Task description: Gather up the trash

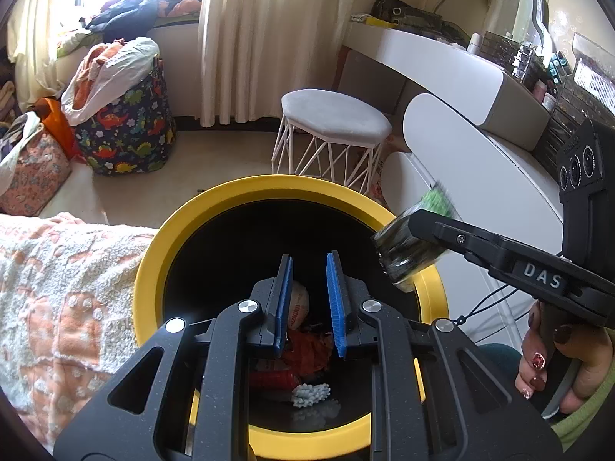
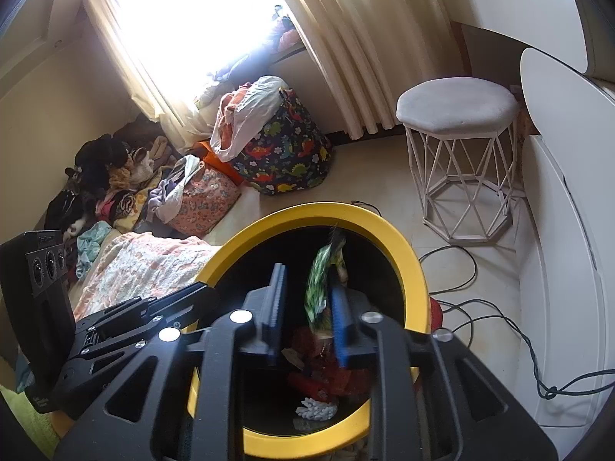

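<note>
A round bin with a yellow rim (image 1: 184, 226) and black inside stands on the floor below both grippers; it also shows in the right wrist view (image 2: 415, 269). Red wrappers (image 1: 307, 349), a pale crumpled wrapper (image 1: 300, 299) and a white lump (image 1: 311, 395) lie at its bottom. My left gripper (image 1: 307, 303) is open and empty over the bin's mouth. My right gripper (image 2: 307, 319) is open over the bin. A blurred green wrapper (image 2: 319, 288) hangs against its right blue pad. From the left wrist view the right gripper (image 1: 415, 238) reaches in from the right with the green wrapper (image 1: 438, 201).
A fleecy orange-and-white blanket (image 1: 57, 299) lies left of the bin. A white wire stool (image 2: 457, 146), a white dresser (image 2: 569, 161), floor cables (image 2: 480, 307), a dinosaur-print bag (image 2: 284, 146) and piled clothes (image 2: 115, 176) surround it.
</note>
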### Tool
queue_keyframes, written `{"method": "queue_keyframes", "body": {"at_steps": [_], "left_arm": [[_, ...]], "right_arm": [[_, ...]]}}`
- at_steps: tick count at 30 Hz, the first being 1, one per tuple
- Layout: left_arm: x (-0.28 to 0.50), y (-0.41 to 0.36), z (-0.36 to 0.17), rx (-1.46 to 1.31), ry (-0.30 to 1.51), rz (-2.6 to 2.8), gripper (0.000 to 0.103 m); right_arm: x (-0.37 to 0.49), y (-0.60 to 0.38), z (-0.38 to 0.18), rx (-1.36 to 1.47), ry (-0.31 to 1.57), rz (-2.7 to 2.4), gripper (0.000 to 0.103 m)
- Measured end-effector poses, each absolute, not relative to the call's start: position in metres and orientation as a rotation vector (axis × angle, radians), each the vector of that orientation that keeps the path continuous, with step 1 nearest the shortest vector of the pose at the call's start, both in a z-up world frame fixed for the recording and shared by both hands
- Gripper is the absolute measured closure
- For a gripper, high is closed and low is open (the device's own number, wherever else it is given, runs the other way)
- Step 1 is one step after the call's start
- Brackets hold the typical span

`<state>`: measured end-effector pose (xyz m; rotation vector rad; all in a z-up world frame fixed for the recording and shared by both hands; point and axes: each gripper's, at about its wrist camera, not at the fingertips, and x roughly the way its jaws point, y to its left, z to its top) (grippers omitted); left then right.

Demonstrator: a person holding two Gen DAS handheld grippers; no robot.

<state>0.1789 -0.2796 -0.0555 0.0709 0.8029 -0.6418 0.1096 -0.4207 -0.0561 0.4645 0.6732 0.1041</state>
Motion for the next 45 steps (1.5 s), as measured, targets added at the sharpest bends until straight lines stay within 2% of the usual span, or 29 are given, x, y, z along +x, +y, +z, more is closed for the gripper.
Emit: {"method": "queue_keyframes", "body": {"at_steps": [2, 4, 8, 10, 14, 17, 20, 22, 28, 33, 45], "left_arm": [[0.178, -0.278, -0.055, 0.068, 0.804, -0.636, 0.09], [0.178, -0.276, -0.055, 0.064, 0.805, -0.629, 0.084], [0.176, -0.272, -0.053, 0.059, 0.805, -0.619, 0.078], [0.175, -0.27, -0.051, 0.054, 0.803, -0.61, 0.067], [0.172, -0.264, -0.047, 0.049, 0.794, -0.592, 0.054], [0.172, -0.259, -0.044, 0.04, 0.792, -0.569, 0.043], [0.172, -0.253, -0.041, 0.032, 0.787, -0.542, 0.026], [0.172, -0.248, -0.038, 0.029, 0.778, -0.519, 0.011], [0.167, -0.229, -0.026, 0.022, 0.716, -0.435, 0.011], [0.161, -0.213, -0.015, 0.001, 0.677, -0.404, 0.011], [0.127, -0.167, 0.002, -0.016, 0.593, -0.305, 0.011]], "right_arm": [[0.109, -0.42, -0.055, 0.463, 0.67, 0.105, 0.072], [0.109, -0.419, -0.053, 0.463, 0.669, 0.105, 0.068], [0.107, -0.417, -0.051, 0.46, 0.664, 0.102, 0.064], [0.106, -0.416, -0.051, 0.459, 0.663, 0.101, 0.06], [0.104, -0.417, -0.049, 0.454, 0.656, 0.095, 0.053], [0.101, -0.416, -0.046, 0.443, 0.652, 0.082, 0.041], [0.097, -0.416, -0.042, 0.433, 0.641, 0.069, 0.035], [0.094, -0.415, -0.039, 0.423, 0.633, 0.059, 0.027], [0.082, -0.408, -0.026, 0.394, 0.574, 0.047, 0.013], [0.073, -0.398, -0.015, 0.35, 0.529, 0.047, 0.008], [0.048, -0.361, -0.003, 0.268, 0.416, 0.052, 0.007]]}}
